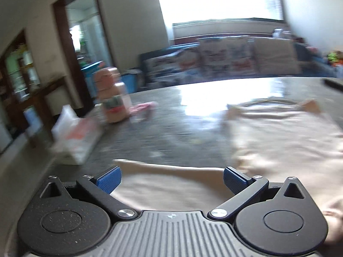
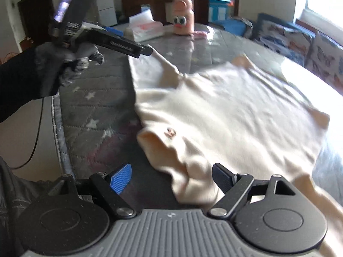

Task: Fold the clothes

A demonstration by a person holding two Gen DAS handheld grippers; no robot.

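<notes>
Left wrist view: left tool (image 1: 170, 180) has its blue pads spread wide, nothing pinched btwn them. A cream shirt (image 1: 285, 137) lies flat on the grey quilted bed (image 1: 163, 126); one part of it sits right under and btwn the open pads, the main body spreads to the right. Far left of the bed: a white plastic bag (image 1: 75, 135), a pink toy (image 1: 113, 98) and a small pink cloth (image 1: 142, 107) just beside the toy. Whole view is blurred, so finer detail can't be told.

Right wrist view: right tool (image 2: 170, 178) is also wide, gripping nothing. A bunched sleeve end of the shirt (image 2: 225, 107) lies btwn the pads, nearer the right-side pad; can't tell if it touches. Shirt is spread across the bed (image 2: 90, 107), small dark mark near the sleeve. Upper left, a gloved left hand (image 2: 70, 64) holds the left tool (image 2: 148, 51), tip at the shirt's far sleeve; its gap can't be read from here. Toy (image 2: 182, 19) and bag (image 2: 145, 29) sit at the far edge, well apart from the shirt.
</notes>
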